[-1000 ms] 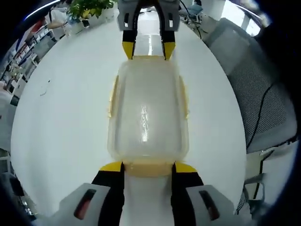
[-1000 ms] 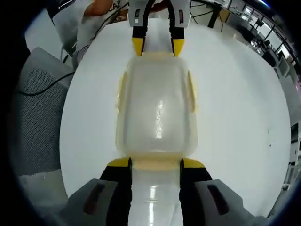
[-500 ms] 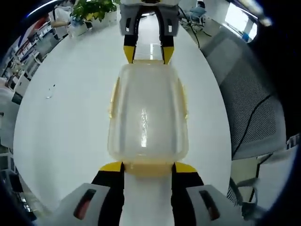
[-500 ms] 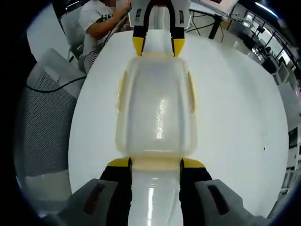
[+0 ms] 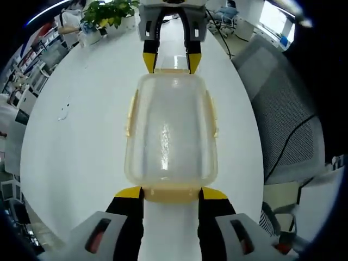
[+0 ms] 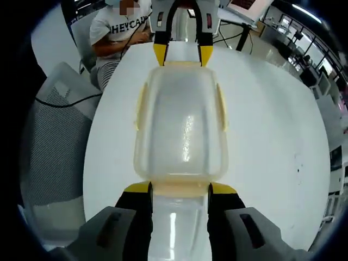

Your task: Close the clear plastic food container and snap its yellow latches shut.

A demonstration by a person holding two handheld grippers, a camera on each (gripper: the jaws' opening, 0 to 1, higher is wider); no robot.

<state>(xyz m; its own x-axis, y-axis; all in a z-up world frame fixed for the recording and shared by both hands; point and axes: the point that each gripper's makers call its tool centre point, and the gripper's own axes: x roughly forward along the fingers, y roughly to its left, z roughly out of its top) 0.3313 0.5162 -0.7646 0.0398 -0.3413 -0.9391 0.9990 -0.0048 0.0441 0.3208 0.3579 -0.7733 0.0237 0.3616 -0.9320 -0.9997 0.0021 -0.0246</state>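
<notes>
The clear plastic container (image 5: 170, 130) has its lid on and hangs between both grippers, above the white table (image 5: 81, 136). My left gripper (image 5: 171, 193) is shut on the yellow end latch (image 5: 171, 194) nearest it. At the far end, my right gripper (image 5: 172, 62) is shut on the opposite end latch. In the right gripper view, the same container (image 6: 182, 128) runs from my right gripper (image 6: 180, 188) up to my left gripper (image 6: 182, 54). Yellow side latches (image 5: 130, 111) (image 5: 212, 111) lie along the long sides; I cannot tell whether they are snapped.
A grey mesh chair (image 5: 283, 109) stands beside the table's edge, and a potted plant (image 5: 106, 11) sits at its far end. In the right gripper view a seated person (image 6: 117, 32) is beyond the table, with another grey chair (image 6: 54, 119) nearby.
The table has shrunk and dropped away in both views, and more of the room shows around it. The container has kept its place between the two grippers, whose hold has not changed.
</notes>
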